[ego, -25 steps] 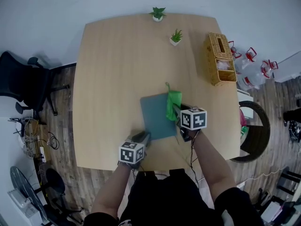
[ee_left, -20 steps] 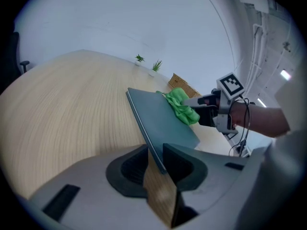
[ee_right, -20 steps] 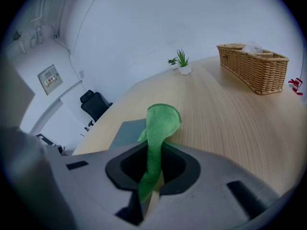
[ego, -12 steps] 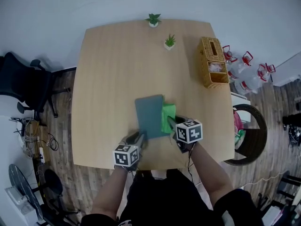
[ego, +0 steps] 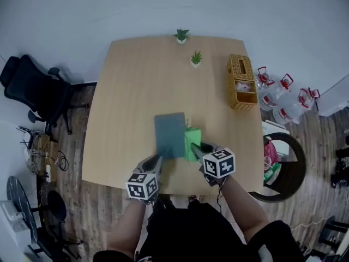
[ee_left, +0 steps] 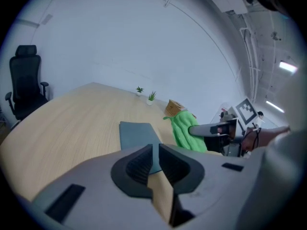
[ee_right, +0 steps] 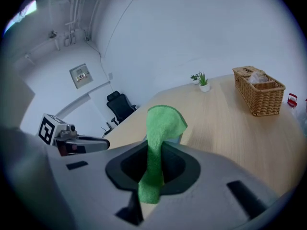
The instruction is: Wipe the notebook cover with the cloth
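Observation:
The grey-blue notebook [ego: 169, 134] lies flat on the wooden table [ego: 131, 91], closed. My right gripper [ego: 197, 149] is shut on the green cloth [ego: 191, 142], which hangs beside the notebook's right edge. In the right gripper view the cloth [ee_right: 160, 128] stands up folded between the pads. My left gripper [ego: 155, 163] hovers at the notebook's near left corner. Its jaws have just been closing. In the left gripper view they [ee_left: 156, 152] keep a thin slit with nothing in it, and the notebook [ee_left: 136, 133] lies just ahead.
A wicker basket [ego: 241, 82] stands at the table's right side. Two small potted plants [ego: 181, 35] [ego: 196, 58] sit at the far edge. An office chair [ego: 32, 89] is left of the table, and water bottles [ego: 283, 100] stand on the floor at the right.
Both grippers pulled back toward the near table edge and rose. The cloth slid off the notebook's cover to its right side. The left jaws narrowed.

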The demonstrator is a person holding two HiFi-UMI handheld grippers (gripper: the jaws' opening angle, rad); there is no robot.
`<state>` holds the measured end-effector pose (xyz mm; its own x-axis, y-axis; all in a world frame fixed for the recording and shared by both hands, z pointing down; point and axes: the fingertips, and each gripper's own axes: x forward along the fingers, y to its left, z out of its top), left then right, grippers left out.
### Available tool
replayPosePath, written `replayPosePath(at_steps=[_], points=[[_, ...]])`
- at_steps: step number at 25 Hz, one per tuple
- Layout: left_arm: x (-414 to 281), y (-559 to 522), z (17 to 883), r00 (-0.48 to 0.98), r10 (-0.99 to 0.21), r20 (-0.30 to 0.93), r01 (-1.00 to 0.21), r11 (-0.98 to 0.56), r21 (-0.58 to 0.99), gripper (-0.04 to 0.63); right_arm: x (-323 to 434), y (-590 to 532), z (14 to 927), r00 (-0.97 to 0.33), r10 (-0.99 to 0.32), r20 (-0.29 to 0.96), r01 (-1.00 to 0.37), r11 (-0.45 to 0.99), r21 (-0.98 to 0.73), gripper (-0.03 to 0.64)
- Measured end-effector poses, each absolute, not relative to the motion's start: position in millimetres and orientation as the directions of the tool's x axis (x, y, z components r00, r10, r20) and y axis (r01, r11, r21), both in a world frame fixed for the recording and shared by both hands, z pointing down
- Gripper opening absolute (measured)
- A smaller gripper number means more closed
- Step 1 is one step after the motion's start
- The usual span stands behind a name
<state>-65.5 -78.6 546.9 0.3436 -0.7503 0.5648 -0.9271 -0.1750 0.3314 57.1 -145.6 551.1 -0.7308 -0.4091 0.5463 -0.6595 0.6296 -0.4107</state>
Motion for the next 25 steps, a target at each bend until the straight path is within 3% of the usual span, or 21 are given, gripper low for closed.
replayPosePath(at_steps=[8,15,25], points=[[-57.0,-35.2,510.5,0.237,-0.840,0.489,-0.941,-0.072,0.331,0.015,57.8,-109.5,516.8,-0.805,-0.342,0.484,-0.551,0.733,-0.399,0.057],[-86.8,13.1,494.3,0.184,-0.876,0.445,-0.932,-0.011,0.363,0.015,15.4,-69.5,504.9,-0.838,-0.290,0.462,-0.489,0.774,-0.402,0.057],[-136.7,84.1,487.7,0.270,-0.852,0.449,-0.931,-0.111,0.348,0.015,-38.0,2.1,498.5,-0.810,-0.356,0.465,-0.552,0.732,-0.400,0.057]])
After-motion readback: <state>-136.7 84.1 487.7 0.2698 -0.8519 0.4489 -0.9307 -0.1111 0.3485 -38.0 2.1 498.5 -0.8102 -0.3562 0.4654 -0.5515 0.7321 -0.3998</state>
